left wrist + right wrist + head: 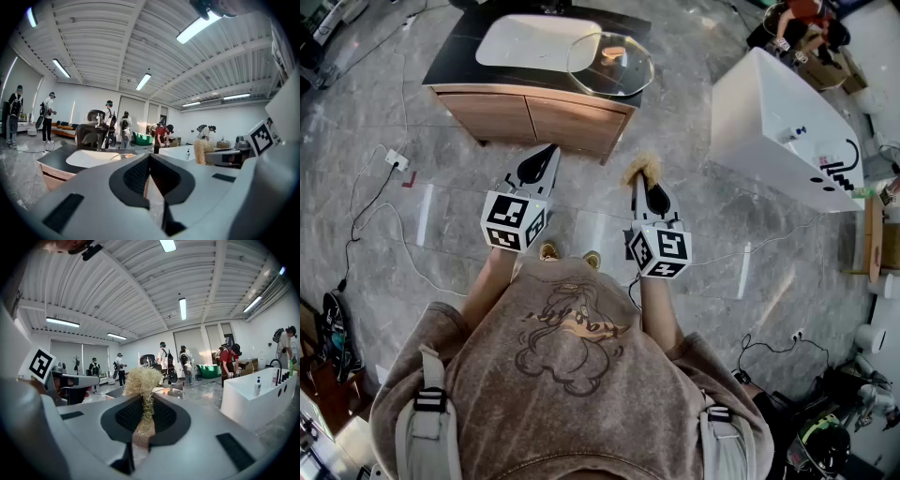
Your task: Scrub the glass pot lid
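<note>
The glass pot lid (611, 64) waits on the worktop (455, 61); well short of it the right gripper (637, 178) pinches a scrubber (643, 167) ready, the left gripper (551, 150) pressed together empty.

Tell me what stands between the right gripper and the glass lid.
Nothing visible: only floor separates the right gripper, shut on a straw-coloured scrubber, from the glass lid lying on the cabinet top ahead.

Scrubber (140, 383) — lower end hidden between the fingers (166, 417); shoes (548, 251) mostly covered.
</note>
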`<state>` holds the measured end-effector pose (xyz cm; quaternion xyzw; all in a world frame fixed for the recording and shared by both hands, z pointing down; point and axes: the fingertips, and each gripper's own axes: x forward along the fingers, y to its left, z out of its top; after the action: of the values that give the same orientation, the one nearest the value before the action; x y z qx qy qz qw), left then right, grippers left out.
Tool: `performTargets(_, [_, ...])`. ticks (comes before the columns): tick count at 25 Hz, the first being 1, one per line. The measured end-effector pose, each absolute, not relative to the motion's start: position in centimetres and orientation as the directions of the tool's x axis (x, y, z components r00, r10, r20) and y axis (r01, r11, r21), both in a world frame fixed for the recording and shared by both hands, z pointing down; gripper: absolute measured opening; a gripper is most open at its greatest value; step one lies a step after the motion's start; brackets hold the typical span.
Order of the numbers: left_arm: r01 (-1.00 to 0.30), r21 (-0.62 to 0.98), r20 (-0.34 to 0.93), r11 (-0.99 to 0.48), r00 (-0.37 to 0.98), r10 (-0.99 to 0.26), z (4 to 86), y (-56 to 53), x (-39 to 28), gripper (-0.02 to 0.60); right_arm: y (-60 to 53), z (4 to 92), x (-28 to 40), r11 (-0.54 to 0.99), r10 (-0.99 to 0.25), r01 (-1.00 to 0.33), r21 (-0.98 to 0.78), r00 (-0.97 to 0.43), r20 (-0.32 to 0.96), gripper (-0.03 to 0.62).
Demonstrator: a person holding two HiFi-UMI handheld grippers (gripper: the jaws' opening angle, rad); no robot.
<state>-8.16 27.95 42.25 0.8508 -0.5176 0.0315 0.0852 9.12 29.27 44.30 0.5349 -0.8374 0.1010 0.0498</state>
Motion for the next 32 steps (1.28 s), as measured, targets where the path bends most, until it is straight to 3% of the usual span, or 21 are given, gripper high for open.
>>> performTargets(32, [-0.818,0.135,0.167,-0.559,0.575,-0.801,45.3,23.8,-11.3,0.017,26.7,46.1,7.1,0.29,-0.934,-0.949,-0.122,-0.309,0.182,0.041])
